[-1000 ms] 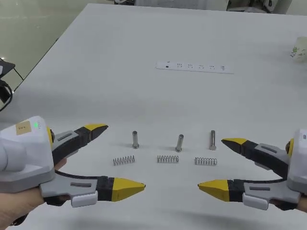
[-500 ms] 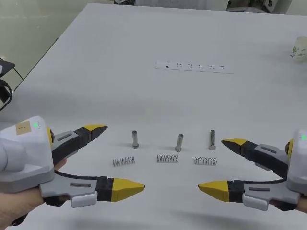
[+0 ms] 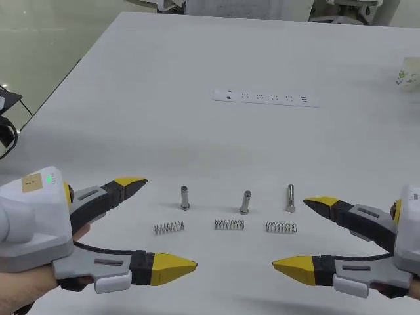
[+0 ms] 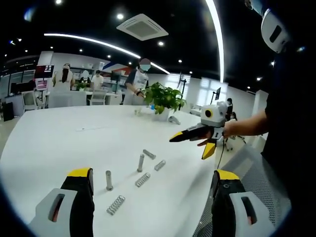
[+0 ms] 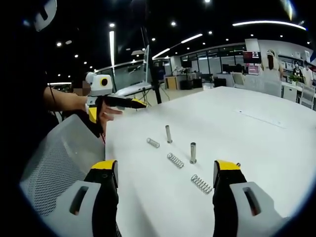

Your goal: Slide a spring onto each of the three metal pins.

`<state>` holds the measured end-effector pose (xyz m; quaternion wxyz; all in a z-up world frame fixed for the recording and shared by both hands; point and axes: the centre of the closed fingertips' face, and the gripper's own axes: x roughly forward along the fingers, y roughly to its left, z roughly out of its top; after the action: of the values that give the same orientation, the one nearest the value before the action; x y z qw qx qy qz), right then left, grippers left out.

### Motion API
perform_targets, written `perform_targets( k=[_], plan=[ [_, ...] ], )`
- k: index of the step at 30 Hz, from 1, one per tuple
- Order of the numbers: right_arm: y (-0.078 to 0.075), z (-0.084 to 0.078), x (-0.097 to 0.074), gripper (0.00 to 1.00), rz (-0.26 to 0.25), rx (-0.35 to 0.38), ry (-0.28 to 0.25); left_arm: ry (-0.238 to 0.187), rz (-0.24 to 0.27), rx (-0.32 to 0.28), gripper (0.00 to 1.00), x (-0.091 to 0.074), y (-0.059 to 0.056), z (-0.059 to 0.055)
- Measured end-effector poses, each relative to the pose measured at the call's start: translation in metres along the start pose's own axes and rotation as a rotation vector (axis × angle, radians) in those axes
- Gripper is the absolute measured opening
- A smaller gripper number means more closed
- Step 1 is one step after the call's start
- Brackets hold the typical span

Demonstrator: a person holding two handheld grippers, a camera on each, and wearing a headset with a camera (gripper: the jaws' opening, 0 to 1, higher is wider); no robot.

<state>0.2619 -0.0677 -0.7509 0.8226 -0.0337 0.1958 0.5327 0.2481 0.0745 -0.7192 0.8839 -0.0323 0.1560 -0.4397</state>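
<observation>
- The left hand-held gripper (image 3: 170, 222) and the right hand-held gripper (image 3: 289, 231) hover with jaws wide apart, holding nothing, on either side of the parts.
- Three pins (image 3: 245, 202) stand upright in a row on the worktop (image 3: 275, 151). Three springs (image 3: 229, 224) lie flat just in front of them, none threaded.
- The task looks unstarted, with the first pick pending.
- The next move likely means pinching one spring near its end, tipping it upright and lowering it over a pin.

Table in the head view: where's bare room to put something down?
The widest bare stretch of table lies between the power strip and the row of pins. It is crowded nearer: springs lie before the pins, flanked by the left gripper and right gripper.
</observation>
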Motion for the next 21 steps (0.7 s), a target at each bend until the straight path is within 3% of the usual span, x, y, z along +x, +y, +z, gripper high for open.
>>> perform_targets(
  k=[21],
  plan=[
    [-0.0022, -0.0014, 0.0003, 0.77, 0.000, 0.003, 0.011, 0.012, -0.003, 0.003, 0.98, -0.0003, -0.0001, -0.0033]
  ],
)
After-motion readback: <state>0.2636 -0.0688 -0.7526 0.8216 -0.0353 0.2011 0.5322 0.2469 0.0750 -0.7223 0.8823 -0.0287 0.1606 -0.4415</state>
